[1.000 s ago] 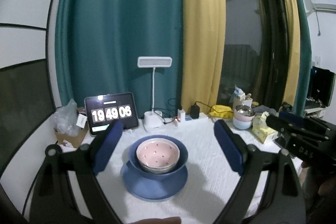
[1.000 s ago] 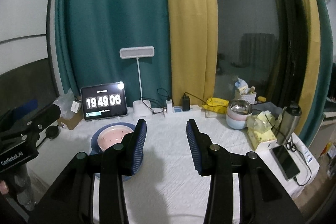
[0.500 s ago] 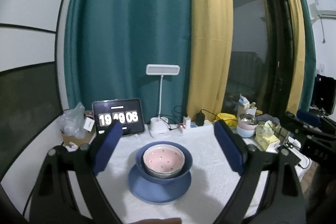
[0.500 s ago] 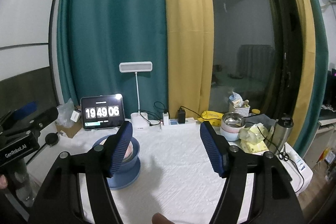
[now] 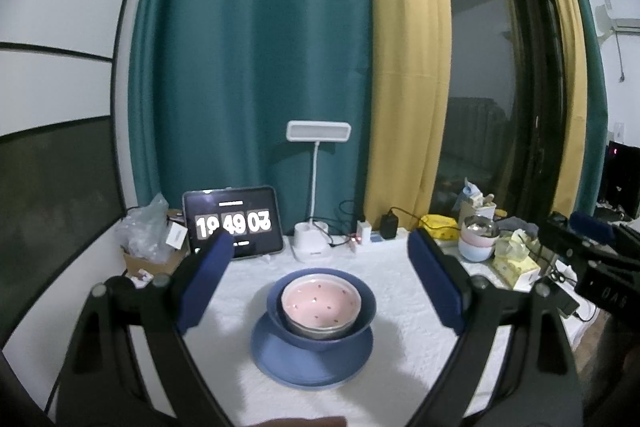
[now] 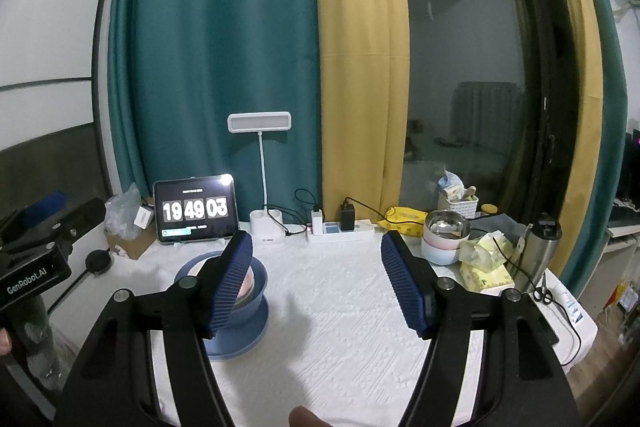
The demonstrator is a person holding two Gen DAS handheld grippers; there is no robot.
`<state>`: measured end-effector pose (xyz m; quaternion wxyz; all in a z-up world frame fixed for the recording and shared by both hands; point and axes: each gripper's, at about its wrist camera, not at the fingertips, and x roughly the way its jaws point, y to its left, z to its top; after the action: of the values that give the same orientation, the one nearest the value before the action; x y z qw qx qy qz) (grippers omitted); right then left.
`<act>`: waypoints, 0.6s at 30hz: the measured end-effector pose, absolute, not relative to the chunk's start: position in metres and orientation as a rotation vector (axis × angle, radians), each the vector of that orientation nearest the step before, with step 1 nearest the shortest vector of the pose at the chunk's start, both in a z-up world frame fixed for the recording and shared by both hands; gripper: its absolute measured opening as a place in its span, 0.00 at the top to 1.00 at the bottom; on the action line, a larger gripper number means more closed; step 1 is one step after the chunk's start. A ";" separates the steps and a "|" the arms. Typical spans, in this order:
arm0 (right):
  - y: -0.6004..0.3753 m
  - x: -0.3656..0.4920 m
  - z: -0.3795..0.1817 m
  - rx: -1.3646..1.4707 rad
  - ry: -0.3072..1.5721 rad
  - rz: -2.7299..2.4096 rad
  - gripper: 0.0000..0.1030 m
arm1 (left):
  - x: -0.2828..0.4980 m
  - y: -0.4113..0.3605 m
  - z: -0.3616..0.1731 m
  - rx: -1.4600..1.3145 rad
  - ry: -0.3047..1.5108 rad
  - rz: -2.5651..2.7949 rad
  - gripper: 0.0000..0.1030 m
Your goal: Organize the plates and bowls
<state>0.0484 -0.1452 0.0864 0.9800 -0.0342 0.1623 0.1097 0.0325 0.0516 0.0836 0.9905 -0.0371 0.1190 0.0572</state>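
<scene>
On the white-clothed counter (image 6: 340, 307), left-centre: blue plate (image 5: 312, 359) with blue bowl (image 5: 360, 311) on it, metal bowl nested inside that, pink dotted bowl (image 5: 320, 301) nested on top. Stack sits well back from the near edge.

Left gripper (image 5: 320, 279) held above and near side of the stack, jaws spread wide, nothing between the pads, no contact with the bowls.

Right gripper (image 6: 316, 279) to the right of the stack, jaws wide and empty; they have just been opening. Its left finger (image 6: 230, 283) overlaps the stack in its wrist view; cannot tell if it touches.

Open room: bare cloth from the stack to the right, up to a second bowl stack (image 6: 444, 239) and tissue pack (image 6: 486, 267) at far right. Far edge crowded: tablet clock (image 6: 196, 209), desk lamp (image 6: 260, 167), power strip (image 6: 340, 229). Cardboard box (image 5: 154, 259) with plastic bag at far left corner. Right edge has a steel flask (image 6: 536, 255), scissors and cables.
</scene>
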 end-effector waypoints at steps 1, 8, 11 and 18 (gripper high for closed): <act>-0.145 0.049 0.086 -0.068 0.328 0.220 0.32 | 0.032 0.052 0.083 -0.073 0.240 0.115 0.13; -0.145 0.048 0.084 -0.068 0.330 0.221 0.32 | 0.033 0.052 0.082 -0.071 0.242 0.115 0.13; -0.144 0.048 0.082 -0.067 0.333 0.221 0.32 | 0.033 0.052 0.082 -0.071 0.243 0.115 0.13; -0.144 0.048 0.082 -0.065 0.334 0.221 0.32 | 0.033 0.052 0.082 -0.070 0.243 0.115 0.13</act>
<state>0.0483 -0.1438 0.0817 0.9795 -0.0325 0.1659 0.1098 0.0332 0.0515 0.0820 0.9904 -0.0351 0.1211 0.0571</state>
